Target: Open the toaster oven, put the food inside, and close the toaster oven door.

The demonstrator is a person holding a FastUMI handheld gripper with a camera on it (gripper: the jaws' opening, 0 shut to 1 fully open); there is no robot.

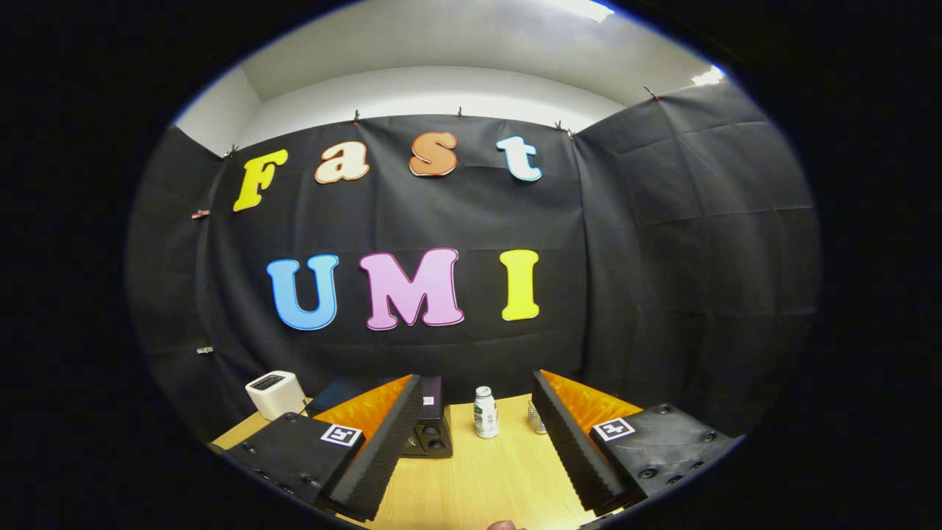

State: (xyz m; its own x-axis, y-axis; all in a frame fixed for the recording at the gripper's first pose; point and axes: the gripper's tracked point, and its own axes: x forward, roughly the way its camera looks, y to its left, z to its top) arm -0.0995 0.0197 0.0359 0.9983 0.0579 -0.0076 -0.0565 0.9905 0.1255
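My gripper (477, 389) is open and held above a light wooden table (478, 478), with nothing between its fingers. Past the left finger (383, 442) stands a dark appliance with round knobs (430, 430), likely the toaster oven. It is mostly hidden by that finger, so I cannot tell how its door stands. A small brown rounded thing (504, 525) peeks in below the fingers, too cut off to identify.
A white bottle with a green label (485, 412) stands on the table beyond the fingers, and a small clear jar (536, 417) sits by the right finger. At the table's far left corner there is a white boxy device (274, 394). Black cloth walls close the booth behind.
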